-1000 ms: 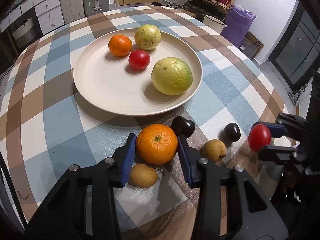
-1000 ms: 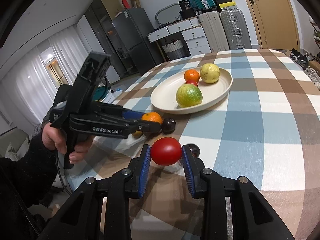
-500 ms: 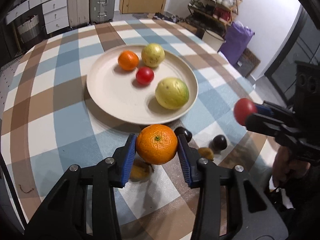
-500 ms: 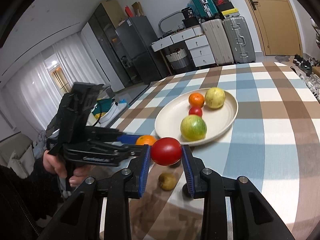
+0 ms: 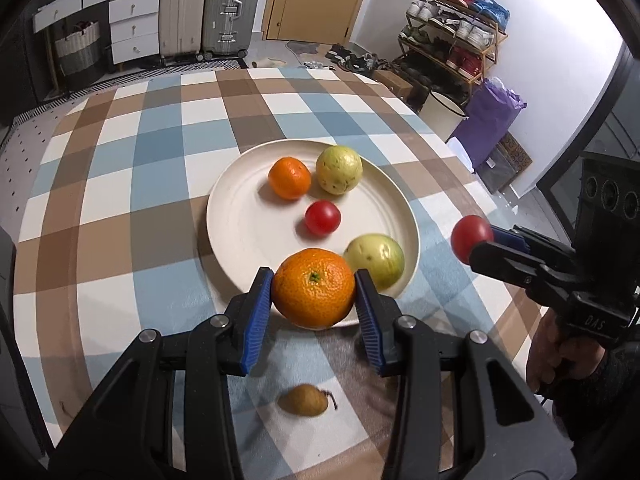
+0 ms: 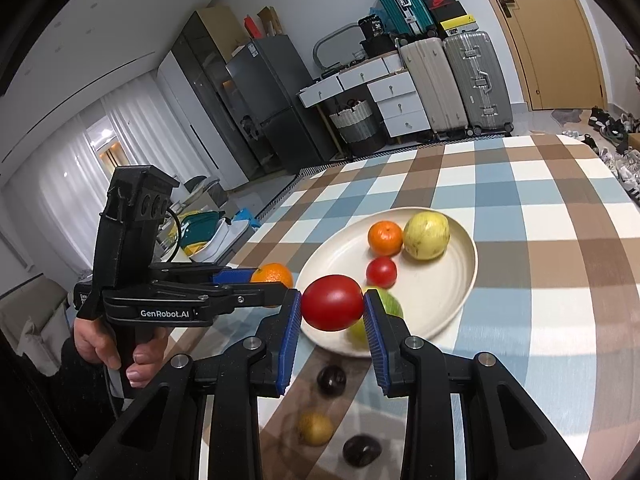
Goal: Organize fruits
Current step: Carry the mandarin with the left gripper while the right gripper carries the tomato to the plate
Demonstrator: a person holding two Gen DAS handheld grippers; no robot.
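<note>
Two claws have risen off the checked counter [image 5: 132, 184] and now hover at the cream plate [image 5: 240, 216], which holds four fruits. Left claw [image 5: 314, 294] stays clenched on the big orange [image 5: 314, 288] over the near rim; right claw [image 6: 332, 312] grips a red tomato [image 6: 332, 302] beside it. Both seem ready to drop. Three small fruits, including a brown one [image 5: 302, 400], remain on the counter.

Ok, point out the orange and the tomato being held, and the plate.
orange [image 5: 313, 288], left wrist view, middle of its peel just below the stem.
held tomato [image 6: 332, 302], right wrist view, centre of its red skin.
plate [image 5: 236, 216], left wrist view, bare left part of its inner surface.
</note>
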